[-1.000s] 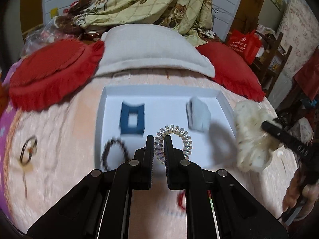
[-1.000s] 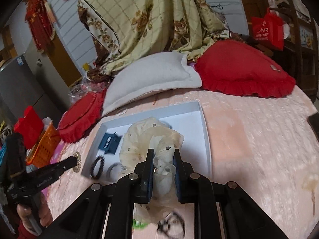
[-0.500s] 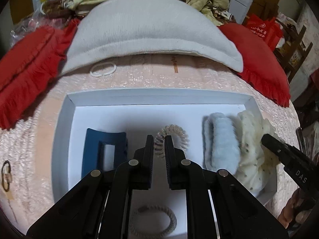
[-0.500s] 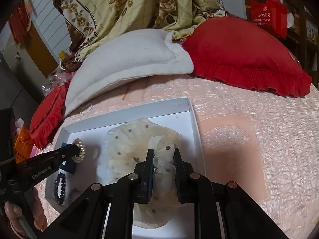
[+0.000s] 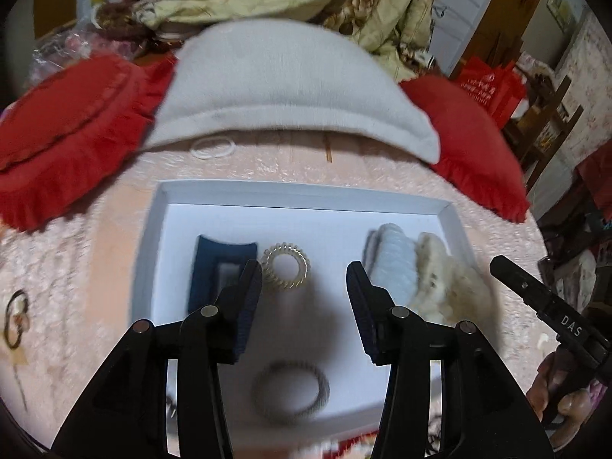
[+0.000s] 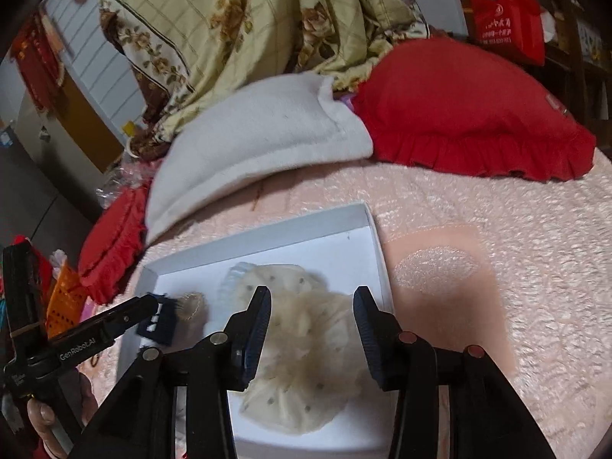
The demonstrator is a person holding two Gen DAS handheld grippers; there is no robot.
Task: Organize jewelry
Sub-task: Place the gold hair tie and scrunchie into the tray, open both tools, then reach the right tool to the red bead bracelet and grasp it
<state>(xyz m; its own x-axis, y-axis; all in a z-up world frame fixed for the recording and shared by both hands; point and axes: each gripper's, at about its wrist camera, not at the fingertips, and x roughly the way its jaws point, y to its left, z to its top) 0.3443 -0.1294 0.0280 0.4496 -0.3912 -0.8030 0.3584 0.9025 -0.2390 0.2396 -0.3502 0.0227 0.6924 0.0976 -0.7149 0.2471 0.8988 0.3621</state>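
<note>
On the pink bedspread [image 5: 95, 237], at the far left of the left wrist view, a small dark-rimmed ring-shaped trinket [image 5: 15, 319] lies well apart from the white tray [image 5: 153, 237]. Inside the tray, going rightward, a dark blue hair claw [image 5: 214, 267] rests just beside a gold spiral hair tie [image 5: 286, 271], which lies flat on the tray floor. The left gripper [image 5: 304, 279] hangs over this spot with its jaws spread wide and nothing between them; the spiral tie sits just ahead of its left finger. Nearer the camera, a blurred greyish coil bracelet [image 5: 290, 392] lies between the gripper's arms. Further right, a pale blue fluffy scrunchie [image 5: 392, 264] touches a cream dotted scrunchie [image 6: 306, 344] by the tray's right wall. In the right wrist view the right gripper [image 6: 311, 298] is likewise wide open and empty, poised above the cream scrunchie, which lies loose on the tray. Beyond the tray a white bangle [image 5: 213, 148] lies on the bedspread in front of a white pillow [image 5: 283, 88], flanked by red frilled cushions [image 5: 65, 130].
</note>
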